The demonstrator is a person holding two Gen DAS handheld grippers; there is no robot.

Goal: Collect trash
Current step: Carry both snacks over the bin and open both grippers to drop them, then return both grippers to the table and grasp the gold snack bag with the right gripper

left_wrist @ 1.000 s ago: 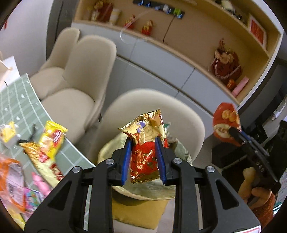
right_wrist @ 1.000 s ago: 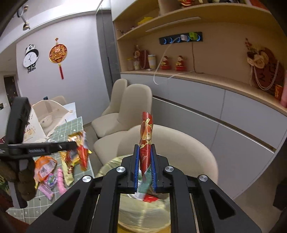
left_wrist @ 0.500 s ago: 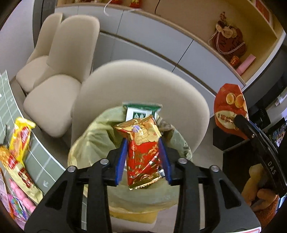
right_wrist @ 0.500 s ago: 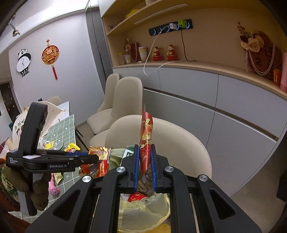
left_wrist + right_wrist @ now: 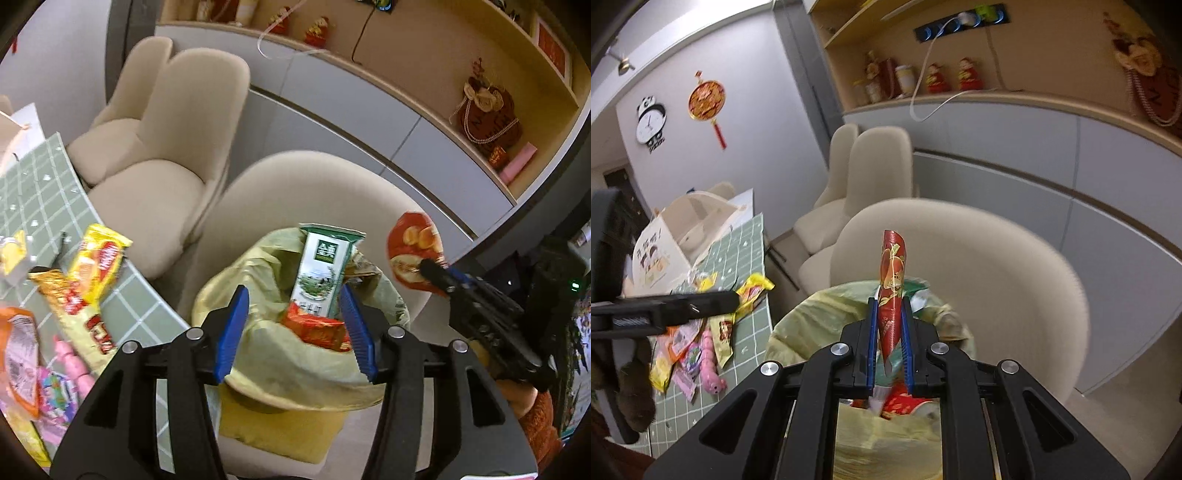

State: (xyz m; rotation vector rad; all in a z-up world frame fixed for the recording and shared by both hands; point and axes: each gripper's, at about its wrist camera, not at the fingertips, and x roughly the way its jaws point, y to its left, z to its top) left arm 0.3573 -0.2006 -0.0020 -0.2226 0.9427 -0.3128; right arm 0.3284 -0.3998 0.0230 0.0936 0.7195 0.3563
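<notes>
- Trash here means snack wrappers, and the collecting point is a bin lined with a yellow-green bag, standing directly below both of my tongs and in front of a rounded beige chair.
- Already inside the bag, a green-and-white carton stands upright, with a red and gold wrapper lying at its foot.
- My left tongs hang over the bag mouth with the blue pads spread wide and nothing held between them.
- My right tongs are pinched tight on a red wrapper with gold print, which stands upright between the pads, above the bag.
- More trash waits on the green gridded table, near its edge closest to the bin: a yellow packet, a long gold and red packet, an orange packet and some pink items.
- Risk, as I judge it: the held wrapper is light and tall, so if I let go while it sits near the bag rim it could catch on the liner or flutter to the floor.
- Second risk: the upright carton crowds the opening, and a wrapper landing on it might slide out.
- Third risk: the two tongs are near each other over the bin, so a careless swing could knock them together.
</notes>
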